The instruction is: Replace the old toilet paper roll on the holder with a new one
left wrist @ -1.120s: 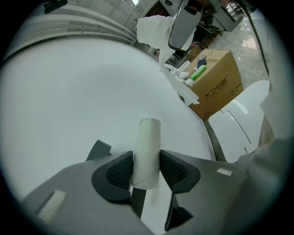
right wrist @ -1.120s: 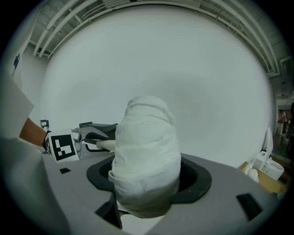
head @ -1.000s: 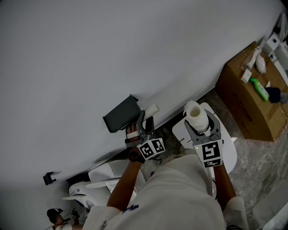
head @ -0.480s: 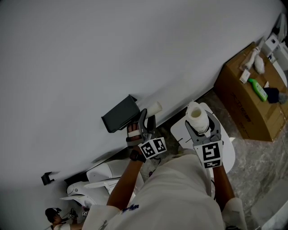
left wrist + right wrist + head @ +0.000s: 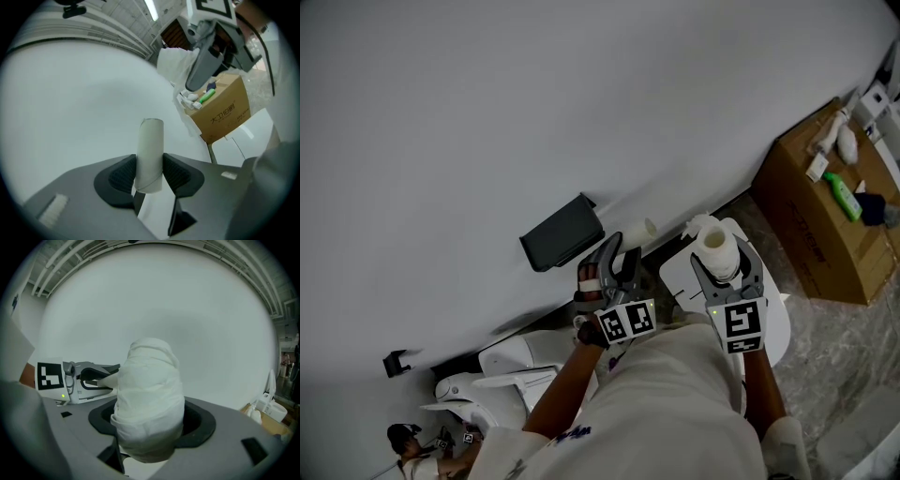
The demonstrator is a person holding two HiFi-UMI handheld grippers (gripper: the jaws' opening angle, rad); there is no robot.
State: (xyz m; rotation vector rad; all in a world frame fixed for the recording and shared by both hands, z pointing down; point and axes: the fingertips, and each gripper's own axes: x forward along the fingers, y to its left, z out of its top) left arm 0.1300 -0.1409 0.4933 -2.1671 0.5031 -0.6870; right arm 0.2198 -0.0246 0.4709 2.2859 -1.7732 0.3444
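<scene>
A dark toilet paper holder [image 5: 562, 232] hangs on the white wall. My left gripper [image 5: 622, 251] is just right of it and is shut on an empty cardboard tube [image 5: 639, 232], which sticks out past the jaws. In the left gripper view the tube [image 5: 150, 150] stands pinched between both pads of that gripper [image 5: 149, 176]. My right gripper [image 5: 717, 261] is shut on a full white toilet paper roll [image 5: 714, 242], held upright to the right of the left gripper. That roll [image 5: 149, 394] fills the jaws of the right gripper [image 5: 150, 427].
A cardboard box [image 5: 825, 220] with bottles on top stands at the right by the wall. A white round lid or seat [image 5: 773, 319] lies under the right gripper. A white toilet [image 5: 506, 375] sits at the lower left, with a person [image 5: 408, 441] beyond it.
My left gripper has moved right and slightly up with the cardboard tube, farther from the holder. The right gripper and its roll have stayed where they were.
</scene>
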